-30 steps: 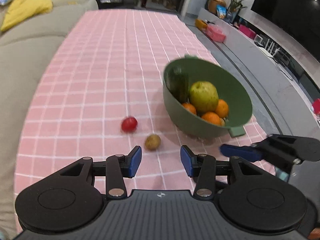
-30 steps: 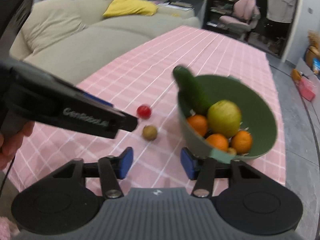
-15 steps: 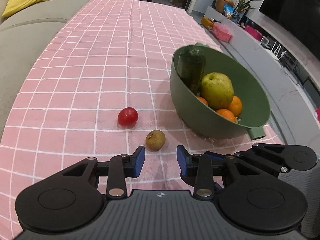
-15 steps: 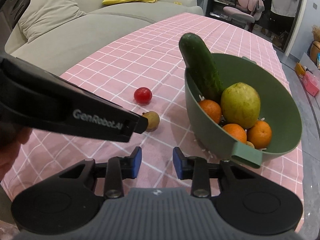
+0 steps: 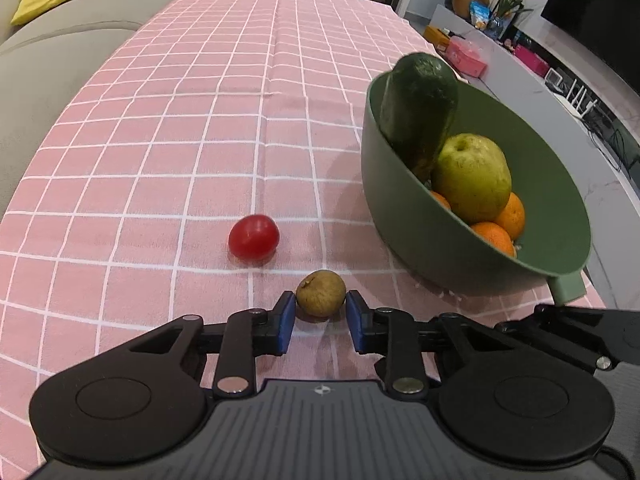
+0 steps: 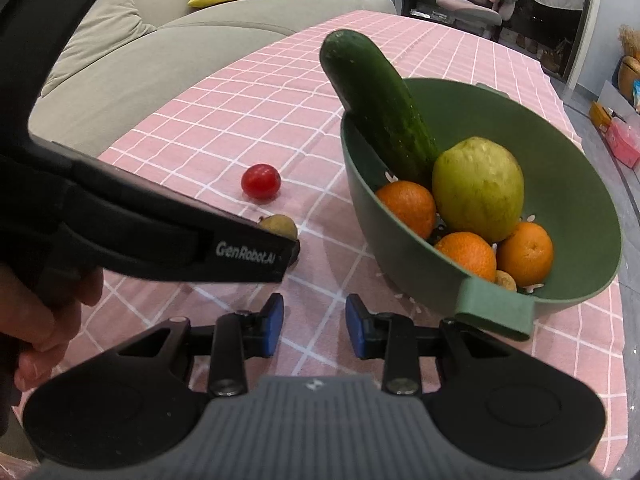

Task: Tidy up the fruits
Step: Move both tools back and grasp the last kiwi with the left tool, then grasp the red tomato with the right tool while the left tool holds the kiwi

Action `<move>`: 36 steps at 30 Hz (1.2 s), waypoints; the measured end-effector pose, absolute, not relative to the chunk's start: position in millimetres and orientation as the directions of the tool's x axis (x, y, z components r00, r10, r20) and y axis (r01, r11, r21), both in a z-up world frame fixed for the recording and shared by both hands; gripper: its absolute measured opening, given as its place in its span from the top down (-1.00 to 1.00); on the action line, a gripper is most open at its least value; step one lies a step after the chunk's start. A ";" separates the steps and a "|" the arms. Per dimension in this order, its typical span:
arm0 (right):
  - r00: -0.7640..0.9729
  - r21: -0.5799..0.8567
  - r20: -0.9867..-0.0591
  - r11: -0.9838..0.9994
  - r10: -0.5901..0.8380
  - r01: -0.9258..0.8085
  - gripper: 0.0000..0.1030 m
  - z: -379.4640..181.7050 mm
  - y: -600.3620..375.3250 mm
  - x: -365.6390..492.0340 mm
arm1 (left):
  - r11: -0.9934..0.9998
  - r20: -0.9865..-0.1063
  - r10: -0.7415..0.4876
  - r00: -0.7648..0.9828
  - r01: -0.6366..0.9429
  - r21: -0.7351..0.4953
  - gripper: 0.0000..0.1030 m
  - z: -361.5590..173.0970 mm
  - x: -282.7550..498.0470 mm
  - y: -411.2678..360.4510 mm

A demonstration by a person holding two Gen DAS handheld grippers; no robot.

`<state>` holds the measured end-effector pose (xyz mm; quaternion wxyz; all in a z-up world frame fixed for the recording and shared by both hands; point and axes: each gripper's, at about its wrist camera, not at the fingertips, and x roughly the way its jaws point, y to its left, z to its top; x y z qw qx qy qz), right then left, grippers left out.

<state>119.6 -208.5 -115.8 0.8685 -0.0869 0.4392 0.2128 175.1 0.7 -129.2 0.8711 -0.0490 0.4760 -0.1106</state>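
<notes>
Where pink checked tablecloth [image 5: 200, 128] ends, grey sofa [image 6: 132, 60] alongside.

Three oranges [image 6: 406, 208] – one cucumber [image 6: 380, 108], one guava [image 6: 478, 190], one tomato [image 6: 261, 181].

Longan [image 5: 321, 293] lies between tomato [image 5: 253, 237] and bowl [image 5: 420, 236], nearer the camera.

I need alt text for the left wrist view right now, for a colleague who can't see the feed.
The left gripper, jaws open, straddles a small brown fruit on a pink checked tablecloth. A cherry tomato lies just beyond; to the right, a green bowl holds a cucumber, a green apple and oranges.
</notes>
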 end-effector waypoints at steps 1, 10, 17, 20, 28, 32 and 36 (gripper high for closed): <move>0.523 0.037 -0.800 0.895 0.293 -0.445 0.40 -116.2 -208.7 120.5 | 0.970 -0.816 -0.243 0.525 0.146 -0.195 0.41 -128.7 175.2 1.4; 0.510 0.056 -0.804 0.893 0.305 -0.447 0.40 -113.5 -206.7 122.8 | 0.979 -0.809 -0.203 0.551 0.104 -0.175 0.42 -113.5 170.4 17.6; 0.546 0.045 -0.771 0.883 0.329 -0.468 0.40 -105.7 -184.9 124.7 | 0.990 -0.801 -0.114 0.588 0.004 -0.139 0.42 -97.1 167.0 56.1; 0.578 0.031 -0.744 0.882 0.335 -0.471 0.40 -102.5 -169.6 128.2 | 0.989 -0.803 -0.090 0.590 -0.044 -0.143 0.42 -96.1 166.9 71.6; 0.659 -0.061 -0.705 0.904 0.262 -0.424 0.41 -113.7 -134.4 144.1 | 0.983 -0.804 -0.058 0.592 -0.108 -0.150 0.42 -96.0 170.0 90.0; 0.678 -0.091 -0.693 0.902 0.246 -0.421 0.32 -118.3 -124.0 150.4 | 0.977 -0.811 -0.058 0.582 -0.132 -0.165 0.42 -100.6 171.6 96.8; 0.689 -0.139 -0.687 0.889 0.231 -0.437 0.32 -122.1 -114.5 151.3 | 0.973 -0.814 -0.061 0.578 -0.149 -0.178 0.42 -102.5 172.7 101.1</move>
